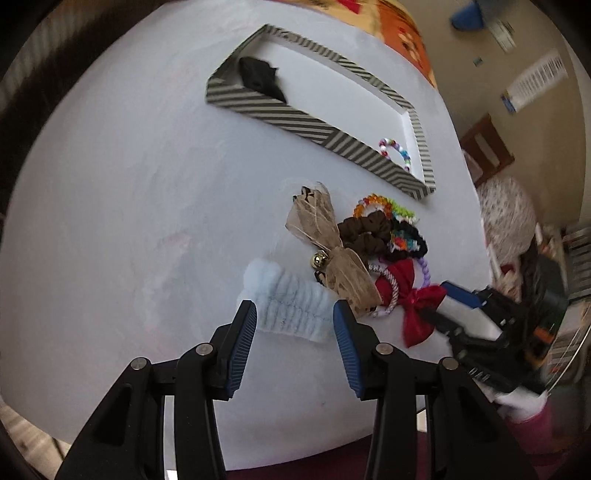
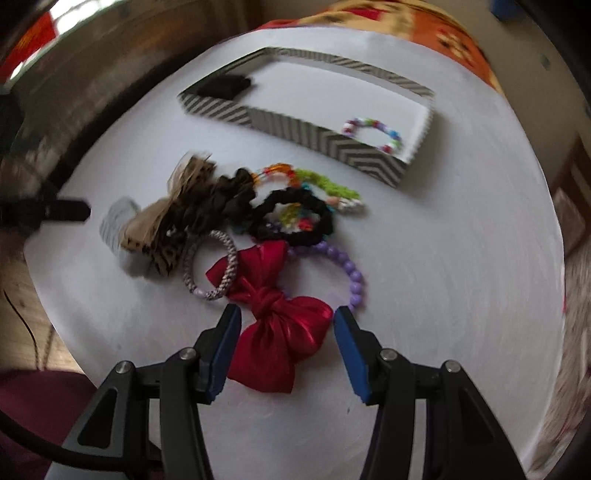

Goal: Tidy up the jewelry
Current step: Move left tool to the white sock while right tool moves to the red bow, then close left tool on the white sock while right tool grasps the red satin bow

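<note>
On the round white table (image 1: pixel 129 221) lies a pile of hair ties and bracelets. My left gripper (image 1: pixel 295 317) is open, and a pale blue fluffy band (image 1: pixel 284 302) lies between its fingertips. A red satin bow (image 2: pixel 280 332) lies between the open fingers of my right gripper (image 2: pixel 284 321), and its edges come close to both pads. A striped grey-and-white tray (image 2: pixel 295 125) at the back holds a black hair tie (image 2: pixel 225 86) and a coloured bead bracelet (image 2: pixel 373 134).
The pile also has a tan bow with a gold bell (image 1: pixel 325 254), a brown scrunchie (image 1: pixel 365 232), a black scrunchie (image 2: pixel 295 218), a purple bead bracelet (image 2: pixel 347 273) and a braided hair tie (image 2: pixel 221 269). An orange patterned cloth (image 2: pixel 443 33) lies behind the table.
</note>
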### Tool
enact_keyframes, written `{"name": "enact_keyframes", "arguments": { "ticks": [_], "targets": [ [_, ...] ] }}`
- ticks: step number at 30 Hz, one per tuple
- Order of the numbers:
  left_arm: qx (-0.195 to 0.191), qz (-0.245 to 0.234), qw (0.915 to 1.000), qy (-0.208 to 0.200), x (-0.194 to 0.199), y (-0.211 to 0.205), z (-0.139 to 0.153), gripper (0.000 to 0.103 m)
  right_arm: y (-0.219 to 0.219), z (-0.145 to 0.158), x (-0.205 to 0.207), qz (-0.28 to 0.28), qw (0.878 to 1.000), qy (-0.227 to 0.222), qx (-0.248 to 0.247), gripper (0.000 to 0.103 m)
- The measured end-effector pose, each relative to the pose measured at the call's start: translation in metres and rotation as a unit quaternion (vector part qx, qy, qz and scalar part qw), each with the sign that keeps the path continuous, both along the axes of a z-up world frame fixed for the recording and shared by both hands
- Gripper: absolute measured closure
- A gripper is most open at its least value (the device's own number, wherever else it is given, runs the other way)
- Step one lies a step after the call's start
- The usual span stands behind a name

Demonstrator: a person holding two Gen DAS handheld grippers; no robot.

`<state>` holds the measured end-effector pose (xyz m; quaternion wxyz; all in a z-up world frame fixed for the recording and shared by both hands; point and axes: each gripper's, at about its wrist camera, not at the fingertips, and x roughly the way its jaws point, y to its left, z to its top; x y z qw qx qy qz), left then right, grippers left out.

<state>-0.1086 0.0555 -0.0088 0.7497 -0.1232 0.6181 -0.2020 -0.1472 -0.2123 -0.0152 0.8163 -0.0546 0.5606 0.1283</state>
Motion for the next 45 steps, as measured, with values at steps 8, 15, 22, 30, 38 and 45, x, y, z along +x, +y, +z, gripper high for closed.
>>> {"name": "enact_keyframes", "arguments": {
  "ticks": [8, 15, 22, 30, 38, 45],
  "targets": [
    [-0.006, 0.022, 0.9993, 0.028, 0.007, 0.002, -0.021, 0.067, 0.013, -0.015, 0.011, 0.053, 0.998, 0.007, -0.027, 0.046],
    [0.012, 0.017, 0.9982, 0.056, 0.014, -0.004, -0.045, 0.062, 0.012, -0.023, 0.01, 0.055, 0.998, -0.001, -0.027, 0.052],
    [0.025, 0.005, 0.9993, 0.029, 0.011, -0.006, -0.044, 0.08, 0.011, -0.027, 0.003, 0.062, 0.998, -0.002, -0.018, 0.081],
    [0.043, -0.016, 0.9988, -0.018, 0.008, 0.003, -0.008, 0.093, -0.018, 0.01, 0.003, 0.019, 0.999, -0.018, 0.046, 0.091],
    [0.049, -0.006, 0.9959, -0.075, 0.025, 0.014, 0.036, 0.093, -0.038, 0.044, 0.008, -0.019, 0.994, -0.049, 0.091, 0.091],
    [0.057, -0.016, 0.9926, -0.106, 0.043, -0.003, 0.054, 0.093, -0.037, 0.056, 0.022, -0.036, 0.992, -0.07, 0.1, 0.091]
  ]
}}
